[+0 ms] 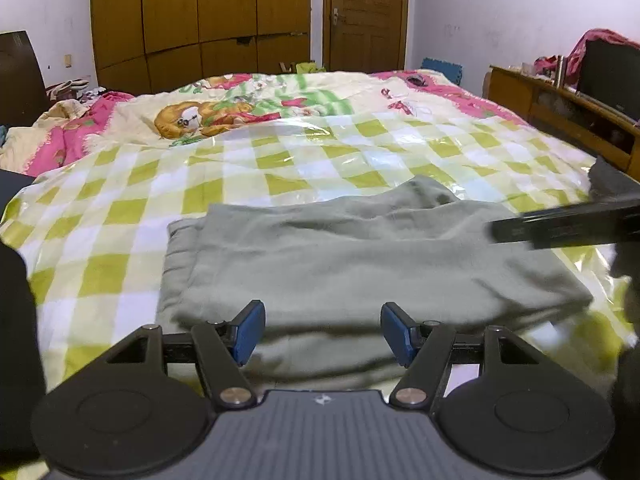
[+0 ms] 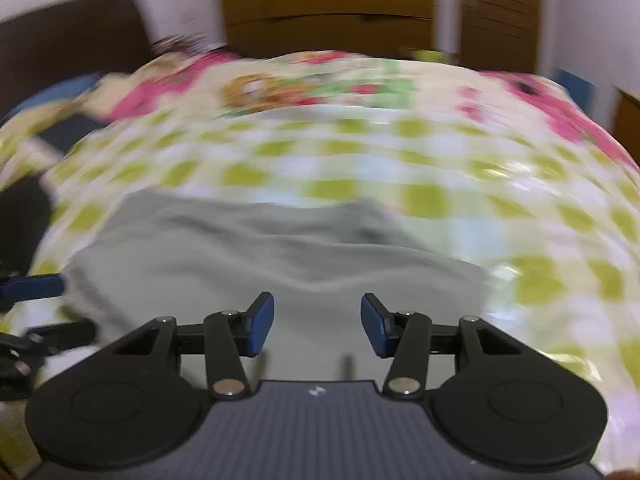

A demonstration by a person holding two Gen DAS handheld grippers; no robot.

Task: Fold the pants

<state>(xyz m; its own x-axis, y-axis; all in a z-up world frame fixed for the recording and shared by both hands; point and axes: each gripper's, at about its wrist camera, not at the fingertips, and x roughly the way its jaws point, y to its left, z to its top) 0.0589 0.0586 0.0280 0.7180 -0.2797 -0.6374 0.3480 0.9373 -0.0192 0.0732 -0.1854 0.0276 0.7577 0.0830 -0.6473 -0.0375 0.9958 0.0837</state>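
Note:
Grey pants lie folded in a flat bundle on the green-and-white checked cover of the bed. My left gripper hovers over the bundle's near edge, open, with nothing between its blue pads. In the blurred right wrist view the same pants spread below my right gripper, which is open and empty above the cloth. The right gripper's dark body juts in from the right edge of the left wrist view. The left gripper's blue finger shows at the left edge of the right wrist view.
A cartoon-print quilt with pink borders covers the far half of the bed. Wooden wardrobes and a door stand behind it. A wooden cabinet with a dark screen runs along the right side. Clothes are piled at the far left.

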